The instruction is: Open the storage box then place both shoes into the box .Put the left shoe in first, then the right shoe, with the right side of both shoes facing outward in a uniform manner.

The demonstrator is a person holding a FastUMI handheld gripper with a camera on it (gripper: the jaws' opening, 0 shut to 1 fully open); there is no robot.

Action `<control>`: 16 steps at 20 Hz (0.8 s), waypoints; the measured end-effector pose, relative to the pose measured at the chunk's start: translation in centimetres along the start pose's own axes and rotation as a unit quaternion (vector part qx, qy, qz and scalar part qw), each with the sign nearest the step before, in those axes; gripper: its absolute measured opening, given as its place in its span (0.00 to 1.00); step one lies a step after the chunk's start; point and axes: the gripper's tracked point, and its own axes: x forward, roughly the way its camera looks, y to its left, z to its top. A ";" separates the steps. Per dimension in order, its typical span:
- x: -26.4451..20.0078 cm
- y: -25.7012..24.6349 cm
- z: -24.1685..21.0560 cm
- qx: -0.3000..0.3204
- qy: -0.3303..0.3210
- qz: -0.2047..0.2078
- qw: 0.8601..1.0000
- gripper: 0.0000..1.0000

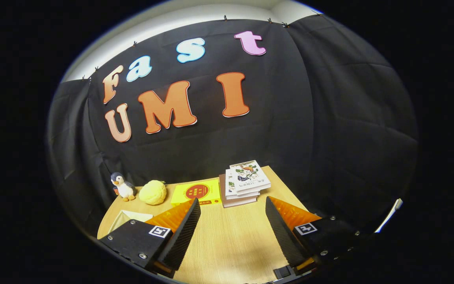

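My gripper is held above a wooden table, its two fingers spread wide apart with only bare tabletop between them. The left finger and the right finger both point toward the back of the table. A pale, cream-coloured flat thing peeks out behind the left finger near the table's left edge; I cannot tell what it is.
Along the back of the table stand a penguin toy, a yellow plush ball, a flat yellow book and a stack of books. The black cloth wall rises right behind them. A white strip shows off the right side.
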 end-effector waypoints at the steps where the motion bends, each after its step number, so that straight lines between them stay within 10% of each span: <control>1: 0.2 0.0 -0.1 -0.001 0.001 -0.001 1.000 0.98; 16: -0.7 0.0 -1.0 -0.002 0.008 0.003 1.000 0.98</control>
